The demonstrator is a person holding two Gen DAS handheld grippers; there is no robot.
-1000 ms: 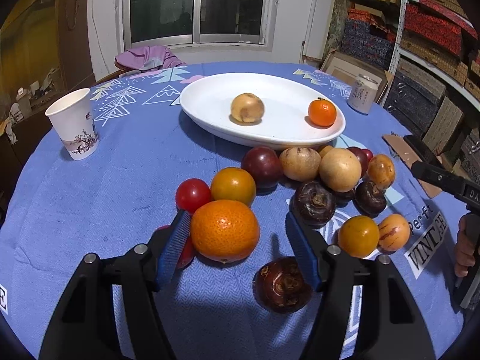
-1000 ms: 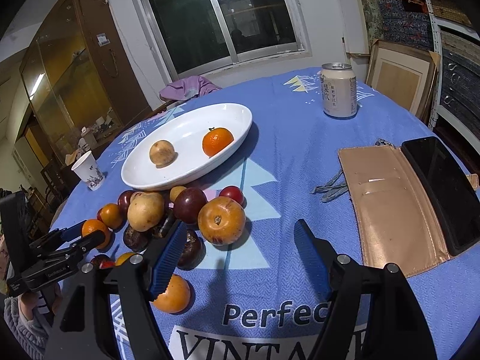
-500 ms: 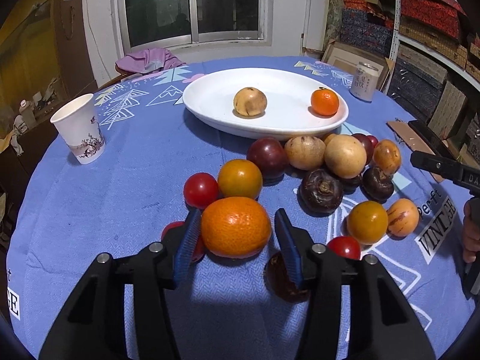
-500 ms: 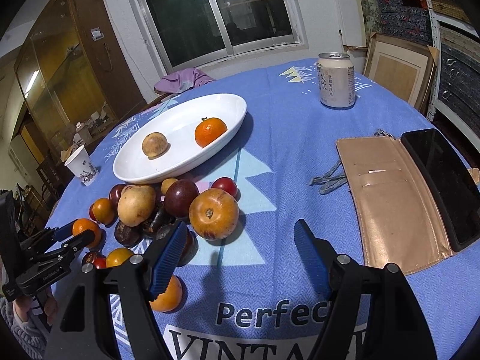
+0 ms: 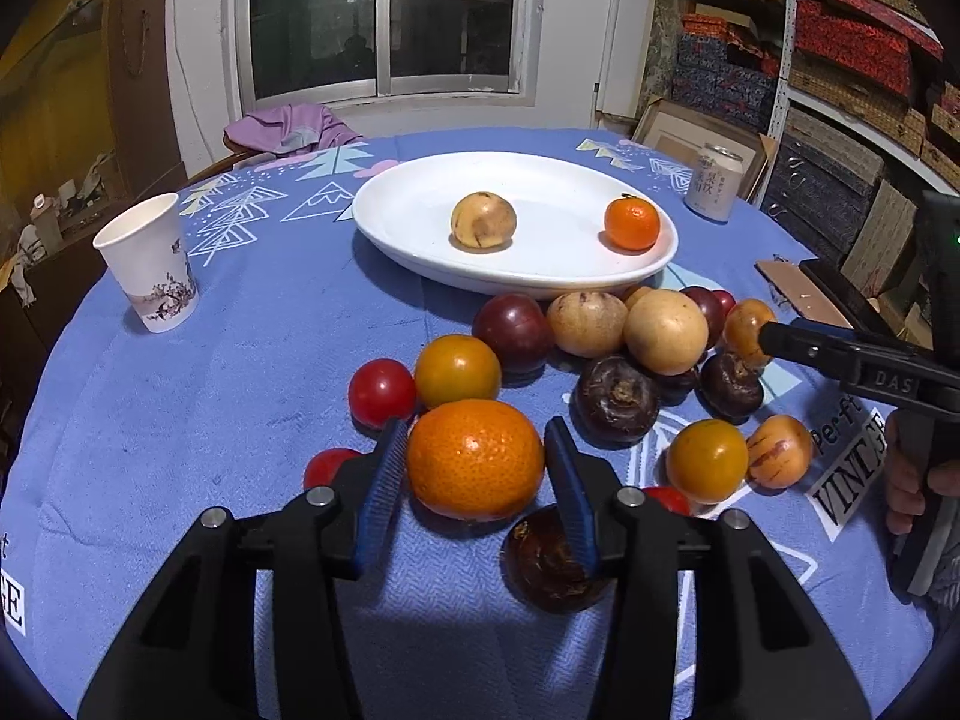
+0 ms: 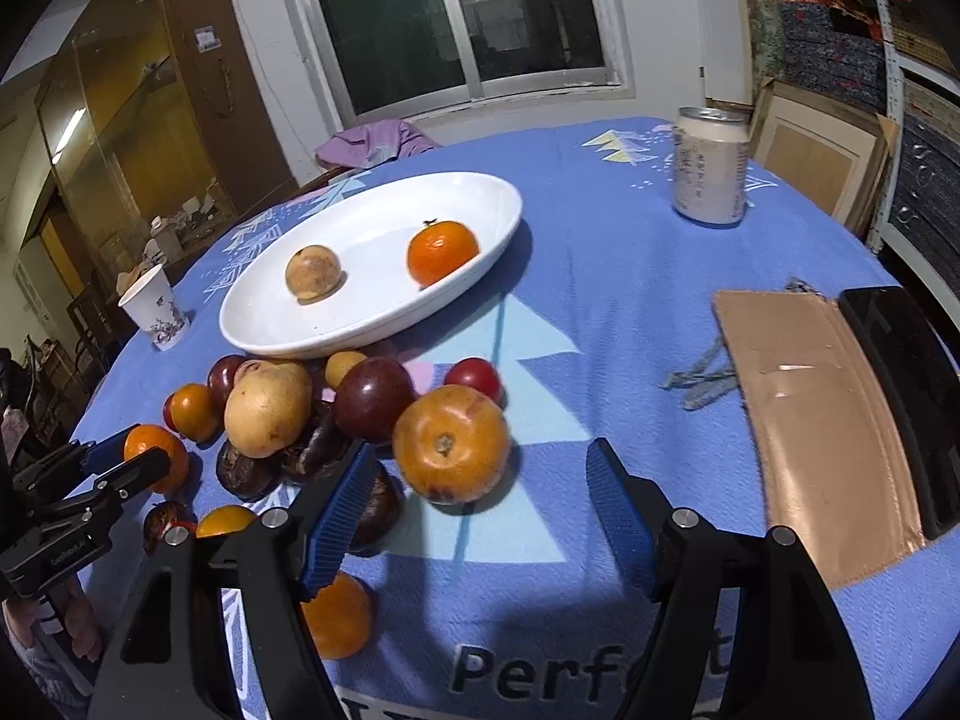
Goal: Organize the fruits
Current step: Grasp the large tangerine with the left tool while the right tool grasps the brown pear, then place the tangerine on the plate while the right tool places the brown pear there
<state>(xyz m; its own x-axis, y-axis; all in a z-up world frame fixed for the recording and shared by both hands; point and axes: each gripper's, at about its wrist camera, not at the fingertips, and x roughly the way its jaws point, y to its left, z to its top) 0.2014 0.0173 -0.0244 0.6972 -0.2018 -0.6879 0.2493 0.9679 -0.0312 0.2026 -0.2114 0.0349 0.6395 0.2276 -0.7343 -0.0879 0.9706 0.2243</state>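
My left gripper is shut on a large orange mandarin, its blue pads against both sides, low over the blue cloth; it also shows in the right wrist view. A white oval plate holds a tan round fruit and a small mandarin. A pile of loose fruit lies in front of the plate. My right gripper is open and empty, just short of a big orange-brown fruit at the pile's near edge.
A paper cup stands at the left. A drink can stands at the far right. A tan wallet and a black phone lie at the right. Dark water chestnuts and red tomatoes lie around my left gripper.
My left gripper closed from open onto the large mandarin. My right gripper moved forward toward the orange-brown fruit and stayed open.
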